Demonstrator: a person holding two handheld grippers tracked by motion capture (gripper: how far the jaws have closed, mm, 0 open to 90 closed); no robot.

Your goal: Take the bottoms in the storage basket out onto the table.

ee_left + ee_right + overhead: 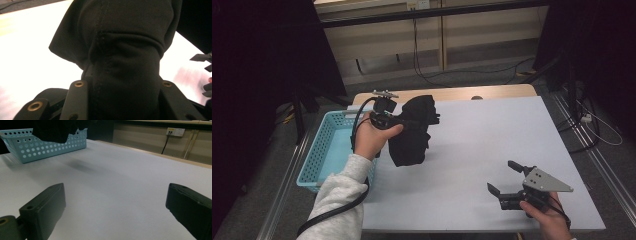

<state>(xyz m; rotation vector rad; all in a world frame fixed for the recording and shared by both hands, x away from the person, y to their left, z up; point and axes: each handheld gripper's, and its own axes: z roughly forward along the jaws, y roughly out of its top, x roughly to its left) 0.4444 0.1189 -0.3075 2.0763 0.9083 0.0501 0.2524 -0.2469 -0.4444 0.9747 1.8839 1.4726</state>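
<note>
- Black cloth (412, 135) hangs bunched from the left gripper (424, 119), whose fingers (77, 100) pinch a thick fold; it is held in the air just beside the blue basket (324, 150), above the tabletop (482, 140).
- The carry goes best if the pinch holds until the whole bundle is above the basket's opening, so the trailing hem clears its rim.
- The right gripper (502, 177) rests well apart from the basket, fingers (43, 207) spread and holding nothing.
</note>
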